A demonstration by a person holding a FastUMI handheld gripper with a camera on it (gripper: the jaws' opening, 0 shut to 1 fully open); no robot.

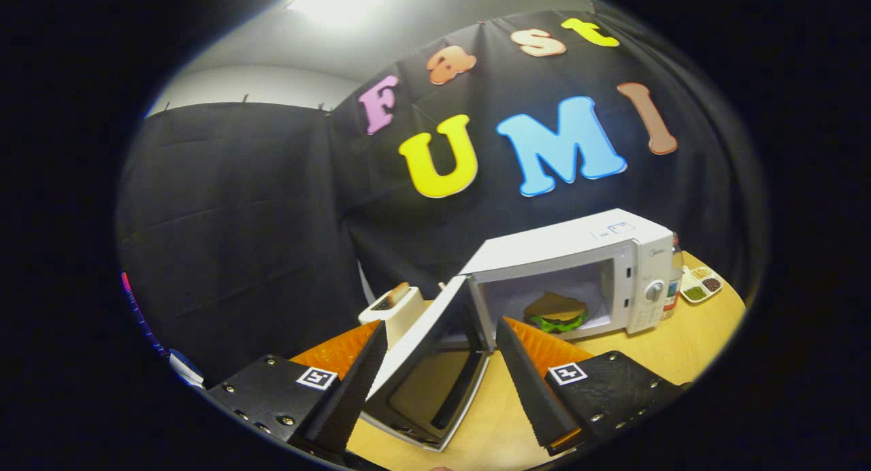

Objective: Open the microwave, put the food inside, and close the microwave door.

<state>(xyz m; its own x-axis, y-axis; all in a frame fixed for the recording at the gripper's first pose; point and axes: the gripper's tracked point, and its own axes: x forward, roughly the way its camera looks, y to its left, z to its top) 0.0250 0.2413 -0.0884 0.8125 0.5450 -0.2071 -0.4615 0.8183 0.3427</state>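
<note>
A white microwave (612,253) stands on the wooden table (653,352), just beyond my fingers to the right. Its door (425,362) hangs wide open toward me, and the door's free edge lies between my two fingers. Inside the cavity sits the food, a sandwich (556,312) with a brown top and green filling. My gripper (439,345) is open, its black fingers (524,382) standing on either side of the door without pressing on it.
A white toaster (395,309) with a slice of bread stands left of the door, on an orange mat (333,355). A small white dish of condiments (701,285) and a bottle (674,280) sit right of the microwave.
</note>
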